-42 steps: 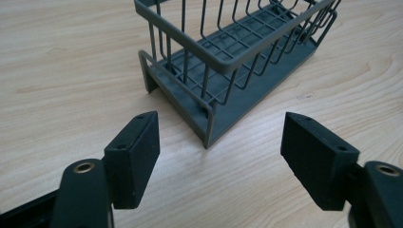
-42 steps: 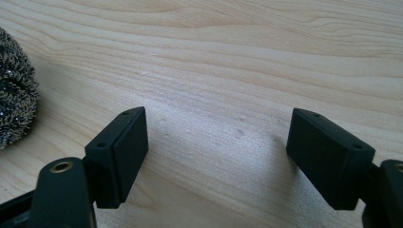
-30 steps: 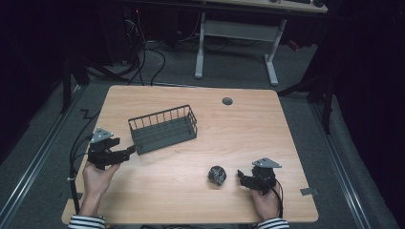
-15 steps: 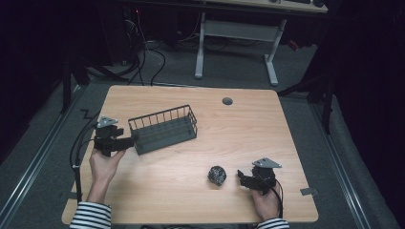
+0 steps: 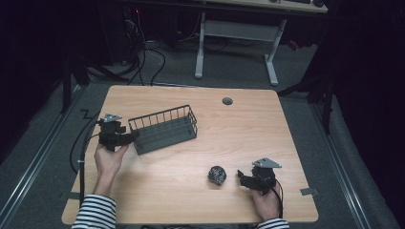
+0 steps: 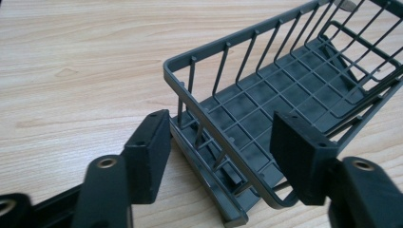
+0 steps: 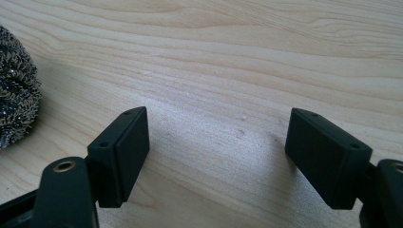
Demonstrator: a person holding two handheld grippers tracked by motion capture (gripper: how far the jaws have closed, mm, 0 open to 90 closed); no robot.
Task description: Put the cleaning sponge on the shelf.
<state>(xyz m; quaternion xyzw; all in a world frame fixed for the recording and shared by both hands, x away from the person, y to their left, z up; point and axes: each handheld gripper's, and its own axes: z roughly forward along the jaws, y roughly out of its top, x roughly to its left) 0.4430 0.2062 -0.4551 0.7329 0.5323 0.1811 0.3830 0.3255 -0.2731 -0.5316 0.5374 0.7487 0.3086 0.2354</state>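
A grey wire basket point(image 5: 164, 129) sits on the left half of the wooden counter point(image 5: 267, 129), with nothing visible inside on its grid floor. The left hand-held gripper point(image 5: 125, 138) is at the basket's left end. In the left gripper view its jaws are spread wide, one outside the basket's end wall point(image 6: 199, 118) and the other over the inside, straddling that corner without pinching it.

A steel-wool scrubber point(image 5: 217, 175) lies on the counter toward the front right, well apart from the basket. The right hand-held gripper point(image 5: 243, 180) rests just to its right, jaws spread, pointing toward it. In the right gripper view the scrubber point(image 7: 14, 109) sits at the far left, outside the jaws, with bare wood between them.
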